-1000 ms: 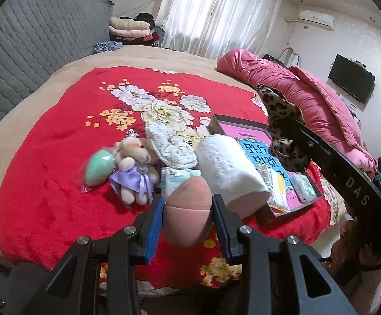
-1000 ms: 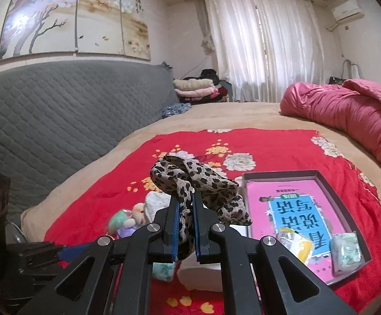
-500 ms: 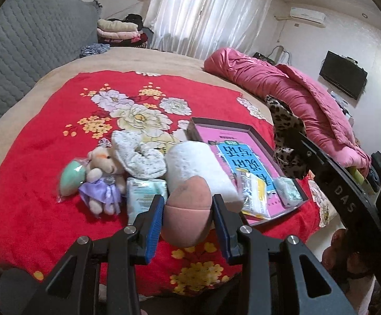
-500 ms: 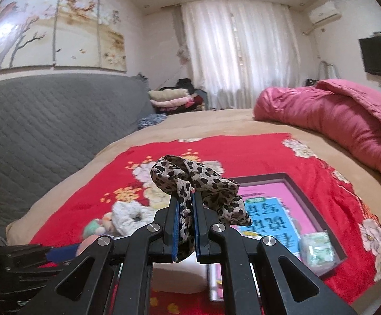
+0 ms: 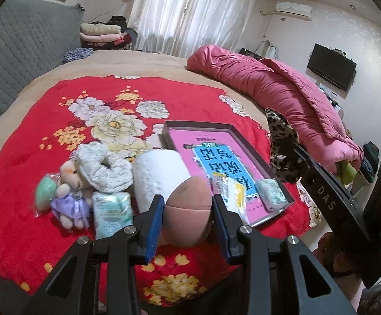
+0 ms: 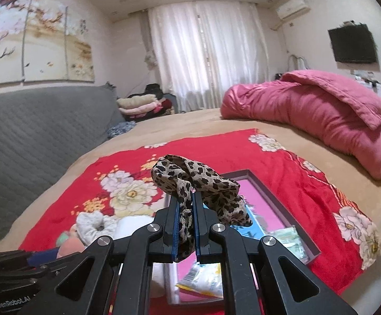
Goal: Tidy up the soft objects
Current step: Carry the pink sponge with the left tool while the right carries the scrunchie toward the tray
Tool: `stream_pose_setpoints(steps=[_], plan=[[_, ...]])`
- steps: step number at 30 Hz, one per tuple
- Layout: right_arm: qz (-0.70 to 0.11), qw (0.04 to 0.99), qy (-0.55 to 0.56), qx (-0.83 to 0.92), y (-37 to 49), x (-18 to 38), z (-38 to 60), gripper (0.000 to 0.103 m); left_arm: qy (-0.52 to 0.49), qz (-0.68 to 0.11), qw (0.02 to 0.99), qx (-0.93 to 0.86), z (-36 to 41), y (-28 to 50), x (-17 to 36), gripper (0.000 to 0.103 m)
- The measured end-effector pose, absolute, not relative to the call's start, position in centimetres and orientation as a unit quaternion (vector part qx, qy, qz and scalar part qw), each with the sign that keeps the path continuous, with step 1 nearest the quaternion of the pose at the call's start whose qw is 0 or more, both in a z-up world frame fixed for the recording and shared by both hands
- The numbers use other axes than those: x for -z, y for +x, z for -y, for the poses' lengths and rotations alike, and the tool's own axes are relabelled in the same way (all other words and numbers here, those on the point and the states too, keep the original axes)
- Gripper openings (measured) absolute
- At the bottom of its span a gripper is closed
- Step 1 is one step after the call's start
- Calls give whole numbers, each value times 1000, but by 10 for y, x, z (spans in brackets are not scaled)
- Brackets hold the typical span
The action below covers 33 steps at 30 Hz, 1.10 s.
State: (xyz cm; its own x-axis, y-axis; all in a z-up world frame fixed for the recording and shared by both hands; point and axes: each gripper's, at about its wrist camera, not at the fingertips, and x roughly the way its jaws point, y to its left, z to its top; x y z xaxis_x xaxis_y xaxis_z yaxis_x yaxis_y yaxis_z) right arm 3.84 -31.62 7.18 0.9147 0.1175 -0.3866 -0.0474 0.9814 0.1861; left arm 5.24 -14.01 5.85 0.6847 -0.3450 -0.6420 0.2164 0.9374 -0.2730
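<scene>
Left wrist view: your left gripper (image 5: 187, 218) has its two blue-padded fingers (image 5: 155, 219) pressed on the sides of a soft pink-brown egg-shaped sponge (image 5: 187, 214), so it's closed on that & holds it up over the near edge of the red flowery blanket (image 5: 20, 189). Just behind the sponge lies a fat white paper roll (image 5: 159, 177). Left of the roll sit a small pale green tissue pack (image 5: 113, 214), a fuzzy white scrunchie (image 5: 102, 169), a tiny teddy in a purple dress (image 5: 71, 197) & a mint green egg sponge in a clear bag (image 5: 44, 191), all bunched close. Right of the roll is a dark flat tray w/ a pink & blue book inside (image 5: 224, 168); a yellow snack packet (image 5: 231, 195) & another little tissue pack (image 5: 270, 194) lie at its near end.

Right wrist view: your right gripper (image 6: 185, 220) is squeezed nearly shut on a floppy leopard-print scrunchie (image 6: 198, 183). It's up in the air over the tray's left part. The cloth puffs out above the fingers (image 6: 193, 220) & hangs down betw. them. A rolled pink quilt (image 6: 321, 120) lies far back on the right.
</scene>
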Motion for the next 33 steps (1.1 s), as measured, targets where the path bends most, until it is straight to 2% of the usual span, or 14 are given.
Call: stream_pose_setpoints(steps=[20,33], plan=[[-200,972,118,46,43,-57,381,9,-53,-382,900,201,201,81,-47,37],[-212,967,127,60,47,-49,395,10,-26,-436,872,219,245,108,-5,37]])
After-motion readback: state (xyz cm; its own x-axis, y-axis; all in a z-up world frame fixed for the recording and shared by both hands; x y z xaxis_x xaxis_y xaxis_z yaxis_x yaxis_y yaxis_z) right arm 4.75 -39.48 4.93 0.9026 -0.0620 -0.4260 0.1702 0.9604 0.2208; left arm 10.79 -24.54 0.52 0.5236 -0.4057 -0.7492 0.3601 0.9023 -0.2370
